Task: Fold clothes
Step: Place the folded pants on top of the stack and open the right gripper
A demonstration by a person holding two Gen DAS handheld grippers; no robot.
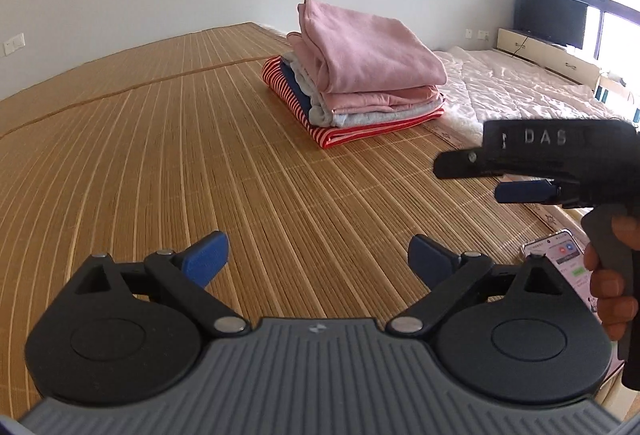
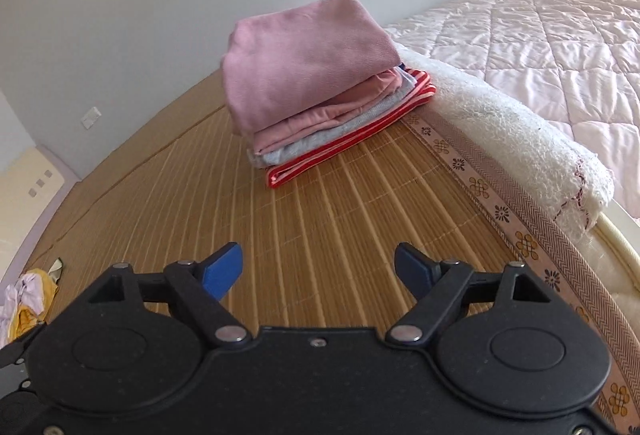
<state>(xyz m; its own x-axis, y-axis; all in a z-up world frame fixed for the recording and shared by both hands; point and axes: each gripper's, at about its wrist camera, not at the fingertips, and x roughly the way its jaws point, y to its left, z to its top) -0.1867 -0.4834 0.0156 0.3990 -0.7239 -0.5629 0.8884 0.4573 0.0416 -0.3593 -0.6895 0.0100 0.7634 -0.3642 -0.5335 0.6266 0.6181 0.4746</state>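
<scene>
With the folded stack (image 2: 316, 91) complete on the bamboo mat (image 1: 160, 163), I judge the step in hand to be fetching the next garment: I would steer toward the loose clothes (image 2: 24, 299) bunched at the mat's far left edge, approach low, and pinch a single layer near a hem or corner. The left tongs (image 1: 318, 261) stand spread wide and released, gripping nothing and hovering above bare mat. The right tongs (image 2: 318, 269) are likewise released and empty, aimed at the stack beside the rolled white towel (image 2: 500, 127).
</scene>
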